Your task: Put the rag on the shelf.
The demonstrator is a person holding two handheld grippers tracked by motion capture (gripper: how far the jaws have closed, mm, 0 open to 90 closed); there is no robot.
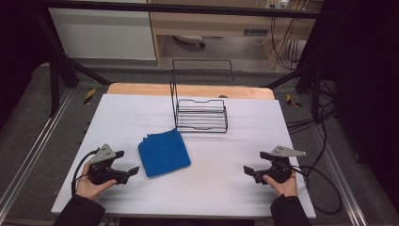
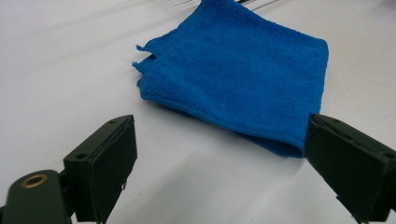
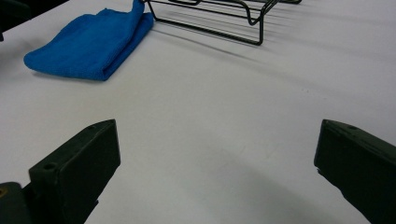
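Overall, a white surface [image 1: 226, 155] is seen from the high view, with a folded blue cloth [image 1: 164, 153] lying flat left of centre and a black wire rack [image 1: 201, 114] standing just behind it toward the far edge. The cloth's far corner appears to touch or nearly touch the rack's front left base; contact cannot be confirmed. The left gripper [image 1: 128, 163] is held low near the left front of the surface, gripped by the left hand [image 1: 93, 184], its fingers spread apart and empty, aimed toward the cloth, which lies just beside them. The right gripper [image 1: 255, 163] is held by the right hand [image 1: 281, 183] near the right front, well apart from the cloth, fingers likewise spread and empty, pointed inward. Dark sleeves are seen at the bottom edge. In the left gripper view the cloth's terry texture, a frayed tag at its far left corner and the folded near edge are shown close up, between the two open fingers [image 2: 103, 168]. In the right gripper view the cloth's layered fold is seen side-on at upper left, beside the rack's wire base, with bare surface between its fingers [image 3: 77, 172].
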